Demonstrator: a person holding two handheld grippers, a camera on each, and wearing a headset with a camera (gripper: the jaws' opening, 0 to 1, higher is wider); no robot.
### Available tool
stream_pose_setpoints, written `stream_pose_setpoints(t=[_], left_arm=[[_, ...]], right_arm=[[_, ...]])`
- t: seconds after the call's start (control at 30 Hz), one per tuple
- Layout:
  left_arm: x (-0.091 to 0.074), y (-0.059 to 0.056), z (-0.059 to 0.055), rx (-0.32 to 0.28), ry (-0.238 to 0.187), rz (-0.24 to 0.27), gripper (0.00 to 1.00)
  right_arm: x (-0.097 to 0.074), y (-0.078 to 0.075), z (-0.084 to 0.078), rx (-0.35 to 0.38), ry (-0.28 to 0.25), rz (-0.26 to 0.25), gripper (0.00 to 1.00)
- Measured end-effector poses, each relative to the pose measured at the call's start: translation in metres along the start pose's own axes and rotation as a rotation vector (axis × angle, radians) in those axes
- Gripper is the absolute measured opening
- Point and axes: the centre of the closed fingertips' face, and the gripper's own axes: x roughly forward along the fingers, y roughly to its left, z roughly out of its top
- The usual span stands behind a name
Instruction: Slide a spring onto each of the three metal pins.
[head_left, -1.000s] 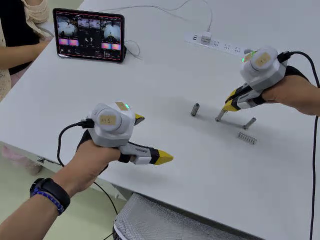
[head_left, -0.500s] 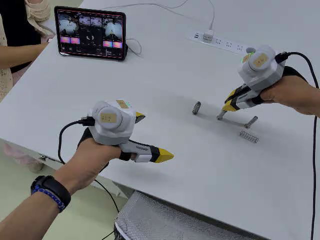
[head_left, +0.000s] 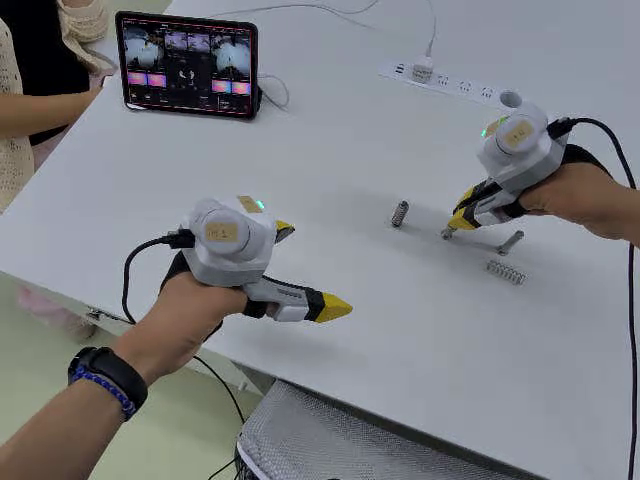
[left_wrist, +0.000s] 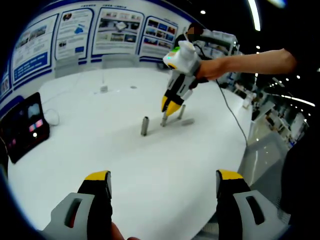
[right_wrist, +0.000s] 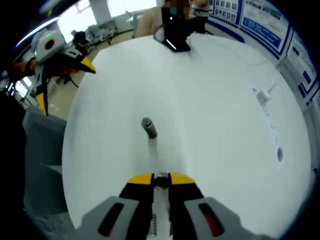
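This is looking like a research lab or a demonstration hall. Blue-and-white printed posters (left_wrist: 115, 25) are hanging in a row on the far wall, and long ceiling lights (left_wrist: 255, 12) are shining. On the wide white table (head_left: 350, 120), a black tablet (head_left: 189, 66) is showing camera pictures at far left, and a white power strip (head_left: 440, 82) is lying at far right.

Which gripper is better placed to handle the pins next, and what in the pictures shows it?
Right. The right gripper is shut on a pin, with a second pin and the loose spring lying close beside it. The left gripper hovers open, well away from them.
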Motion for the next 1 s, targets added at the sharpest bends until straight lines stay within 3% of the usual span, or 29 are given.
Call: stream_pose_setpoints(t=[0.53, 1.0], left_arm=[[-0.001, 0.002, 0.0, 0.0, 0.002, 0.006, 0.88], [-0.002, 0.002, 0.001, 0.003, 0.001, 0.006, 0.88]], right_arm=[[0.012, 0.0, -0.004, 0.01, 0.009, -0.001, 0.13], [0.013, 0.004, -0.007, 0.022, 0.009, 0.003, 0.13]])
